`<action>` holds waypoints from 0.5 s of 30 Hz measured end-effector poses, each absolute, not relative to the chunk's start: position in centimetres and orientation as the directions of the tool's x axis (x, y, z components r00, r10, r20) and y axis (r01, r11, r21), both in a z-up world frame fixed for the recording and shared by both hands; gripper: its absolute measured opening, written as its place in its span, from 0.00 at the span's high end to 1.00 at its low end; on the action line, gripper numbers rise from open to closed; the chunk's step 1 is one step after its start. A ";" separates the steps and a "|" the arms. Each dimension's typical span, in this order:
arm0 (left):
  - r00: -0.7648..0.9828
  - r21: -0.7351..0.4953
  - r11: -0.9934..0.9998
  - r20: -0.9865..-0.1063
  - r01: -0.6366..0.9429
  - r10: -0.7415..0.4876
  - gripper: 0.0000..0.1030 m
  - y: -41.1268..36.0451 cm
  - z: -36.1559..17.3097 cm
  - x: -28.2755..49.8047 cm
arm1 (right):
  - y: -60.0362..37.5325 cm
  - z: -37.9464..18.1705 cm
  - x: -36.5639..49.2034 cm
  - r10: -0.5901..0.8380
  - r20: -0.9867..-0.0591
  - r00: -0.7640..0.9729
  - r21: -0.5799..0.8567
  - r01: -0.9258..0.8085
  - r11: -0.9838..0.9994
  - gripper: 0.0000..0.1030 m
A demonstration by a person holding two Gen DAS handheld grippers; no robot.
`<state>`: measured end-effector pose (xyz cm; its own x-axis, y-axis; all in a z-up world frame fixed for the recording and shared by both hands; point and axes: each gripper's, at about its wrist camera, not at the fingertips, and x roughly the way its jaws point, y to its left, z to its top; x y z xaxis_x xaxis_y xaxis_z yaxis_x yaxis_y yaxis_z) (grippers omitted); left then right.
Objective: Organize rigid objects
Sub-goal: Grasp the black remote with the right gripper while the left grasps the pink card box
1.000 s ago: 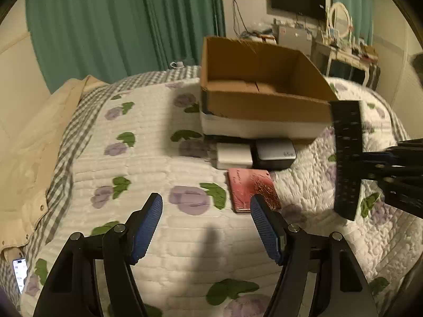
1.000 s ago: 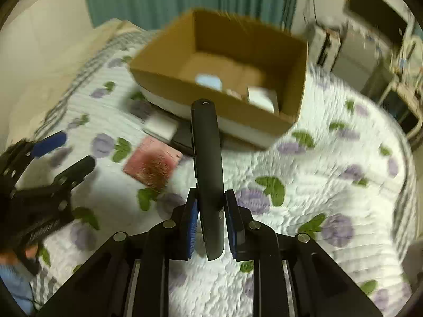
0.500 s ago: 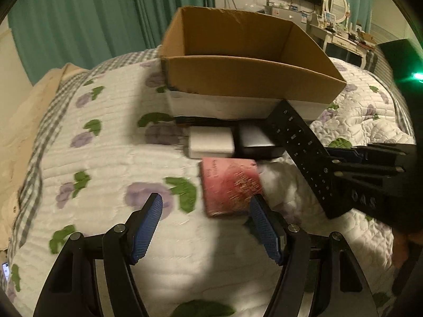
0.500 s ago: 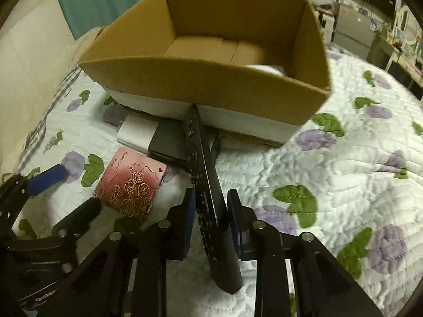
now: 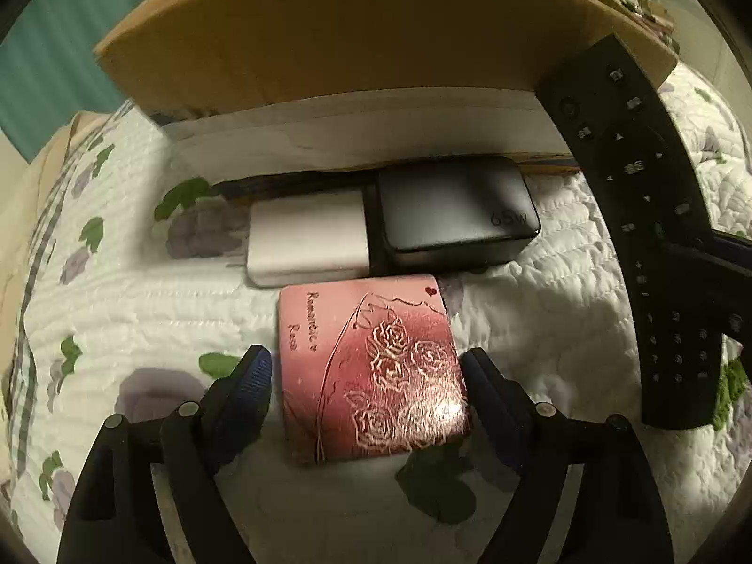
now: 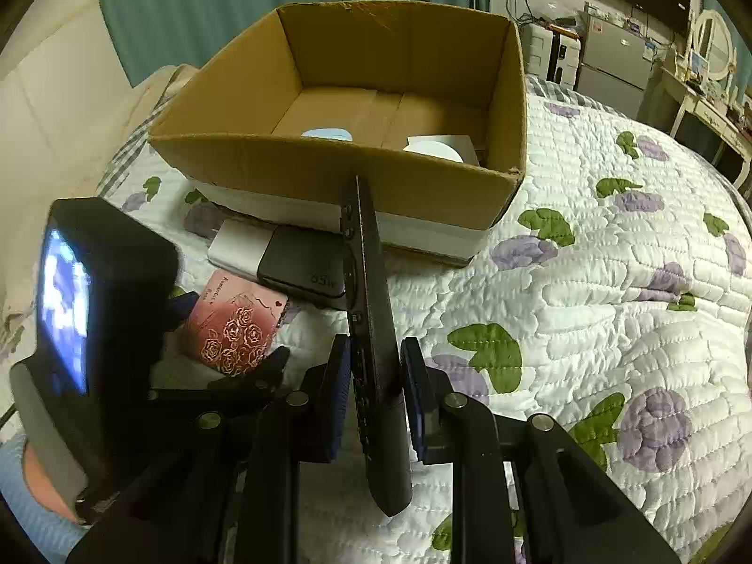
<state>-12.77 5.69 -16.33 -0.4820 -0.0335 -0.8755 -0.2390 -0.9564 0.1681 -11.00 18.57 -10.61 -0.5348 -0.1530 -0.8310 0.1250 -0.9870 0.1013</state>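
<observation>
My left gripper is open with its fingers on either side of a pink rose-patterned box lying on the quilt. A white charger and a black 65W charger lie just beyond it, against the cardboard box. My right gripper is shut on a black remote control, held edge-up above the quilt; the remote also shows in the left wrist view. The pink box and the cardboard box show in the right wrist view.
The cardboard box holds a pale blue item and a white round item. The flowered quilt stretches to the right. The left gripper's body with a lit screen sits at left. Furniture and a TV stand at the back right.
My left gripper has moved forward and down so its fingers now flank the pink box. My right gripper, with the remote, has risen slightly and the remote now stands edge-up.
</observation>
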 end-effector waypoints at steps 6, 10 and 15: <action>-0.498 0.115 -0.965 -0.867 -0.237 0.019 0.30 4.9 -15.0 -11.8 | 18.3 -9.9 -10.4 -0.134 -0.820 -0.557 0.078 0.125 -0.989 0.81; -0.518 0.075 -0.970 -0.854 -0.232 0.058 0.31 4.4 -13.2 -10.4 | 18.5 -8.5 -9.3 -0.131 -0.801 -0.584 0.073 0.122 -0.990 0.82; -0.587 0.033 -0.971 -0.801 -0.236 0.116 0.76 3.6 -8.4 -8.2 | 18.9 -4.8 -8.2 -0.132 -0.760 -0.636 0.062 0.132 -0.989 0.82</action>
